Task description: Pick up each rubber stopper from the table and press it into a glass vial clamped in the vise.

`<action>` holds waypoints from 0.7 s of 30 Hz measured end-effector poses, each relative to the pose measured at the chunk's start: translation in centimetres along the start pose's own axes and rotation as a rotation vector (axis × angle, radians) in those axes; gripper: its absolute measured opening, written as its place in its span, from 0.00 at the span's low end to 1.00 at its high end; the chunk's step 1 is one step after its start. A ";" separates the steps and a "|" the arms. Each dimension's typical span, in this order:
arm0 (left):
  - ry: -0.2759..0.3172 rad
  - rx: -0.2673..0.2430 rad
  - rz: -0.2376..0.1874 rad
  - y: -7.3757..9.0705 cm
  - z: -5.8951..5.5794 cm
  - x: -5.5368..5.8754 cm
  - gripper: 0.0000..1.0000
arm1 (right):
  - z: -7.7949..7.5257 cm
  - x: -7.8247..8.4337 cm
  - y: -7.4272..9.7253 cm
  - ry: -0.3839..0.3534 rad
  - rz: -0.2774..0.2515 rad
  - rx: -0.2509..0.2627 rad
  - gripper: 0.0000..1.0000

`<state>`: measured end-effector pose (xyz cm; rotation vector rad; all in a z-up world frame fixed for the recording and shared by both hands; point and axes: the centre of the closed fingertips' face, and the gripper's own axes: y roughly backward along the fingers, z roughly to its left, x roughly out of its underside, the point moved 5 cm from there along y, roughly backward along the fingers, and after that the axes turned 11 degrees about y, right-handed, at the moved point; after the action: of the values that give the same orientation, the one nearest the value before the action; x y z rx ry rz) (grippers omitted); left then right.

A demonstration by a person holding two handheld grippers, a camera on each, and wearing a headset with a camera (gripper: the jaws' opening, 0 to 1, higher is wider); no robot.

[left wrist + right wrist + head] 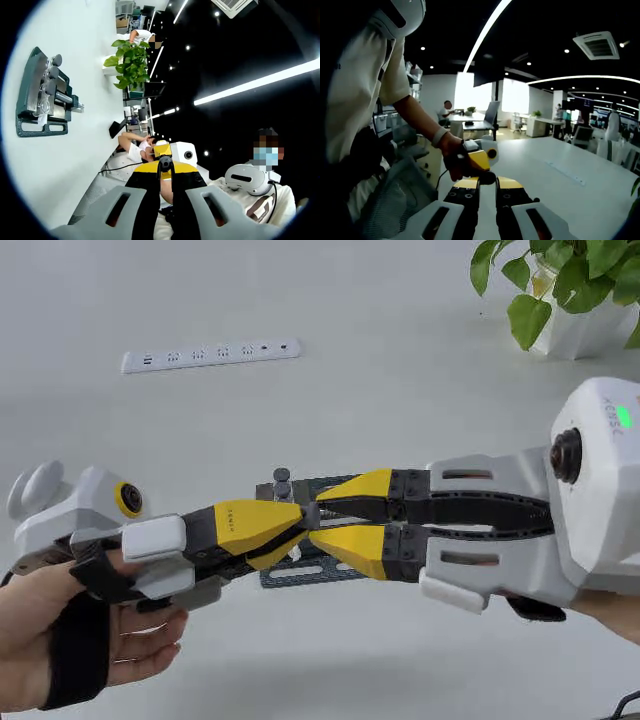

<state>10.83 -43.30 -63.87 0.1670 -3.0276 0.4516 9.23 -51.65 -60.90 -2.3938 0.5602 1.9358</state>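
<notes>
A dark rubber stopper sits where the two grippers meet tip to tip above the vise. My left gripper reaches in from the left. My right gripper comes from the right. Both pairs of yellow jaws are closed on the stopper. In the left gripper view the stopper rests at my left gripper's tips. In the right gripper view the stopper is pinched at my right gripper's tips. The vise holds glass vials, some capped with dark stoppers.
A white power strip lies at the back of the white table. A potted plant stands at the back right corner. A hand holds the left gripper. Other people sit at desks further off in the room.
</notes>
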 end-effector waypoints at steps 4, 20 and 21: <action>0.002 0.007 -0.003 -0.1 -0.1 0.1 0.04 | 0.0 -0.1 0.0 -0.015 -0.006 0.000 0.07; 0.006 0.016 0.004 -0.3 -0.2 0.4 0.04 | 0.0 -0.2 0.1 -0.042 -0.012 -0.021 0.07; 0.008 0.017 0.006 -0.3 -0.2 0.5 0.04 | 0.0 -0.3 0.1 -0.043 -0.012 -0.023 0.06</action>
<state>10.41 -43.52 -63.52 0.1574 -3.0183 0.4777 9.18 -51.64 -60.63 -2.3567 0.5239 1.9947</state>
